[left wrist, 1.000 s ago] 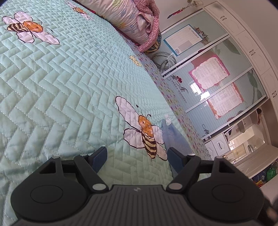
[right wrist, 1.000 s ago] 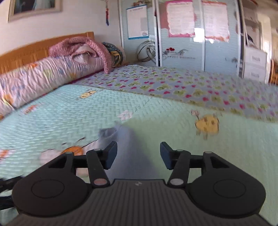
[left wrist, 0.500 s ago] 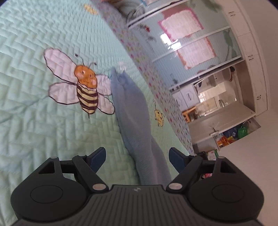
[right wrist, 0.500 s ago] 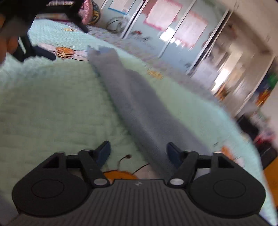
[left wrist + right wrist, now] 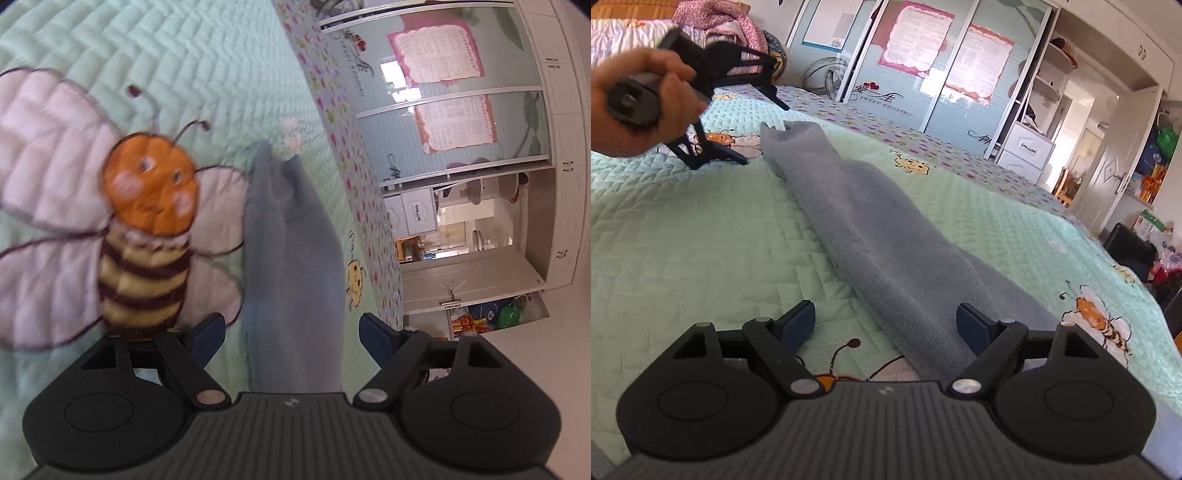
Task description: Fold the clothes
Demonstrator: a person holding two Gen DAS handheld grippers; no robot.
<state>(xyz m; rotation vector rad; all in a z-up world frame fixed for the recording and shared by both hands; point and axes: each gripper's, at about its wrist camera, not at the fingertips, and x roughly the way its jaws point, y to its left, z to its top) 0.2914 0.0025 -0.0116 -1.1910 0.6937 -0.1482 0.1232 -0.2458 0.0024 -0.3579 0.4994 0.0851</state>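
Grey-blue garment (image 5: 886, 236) stretched in a long narrow strip across the mint quilted bedspread (image 5: 683, 229), one end toward the far edge near the flowered border, the other running under the right gripper (image 5: 885, 325). Right gripper spread wide, empty, straddling the near end of the strip. Left gripper (image 5: 291, 332) also spread wide, holding nothing, cloth lying between its blue fingertips (image 5: 207, 332) beside an embroidered bee (image 5: 147, 236). Same left gripper held in a hand (image 5: 639, 99) in the right wrist view, at the garment's far end. Readable on the wardrobe door (image 5: 882, 96): "SWEET WEDDING". Pink posters too small to read.
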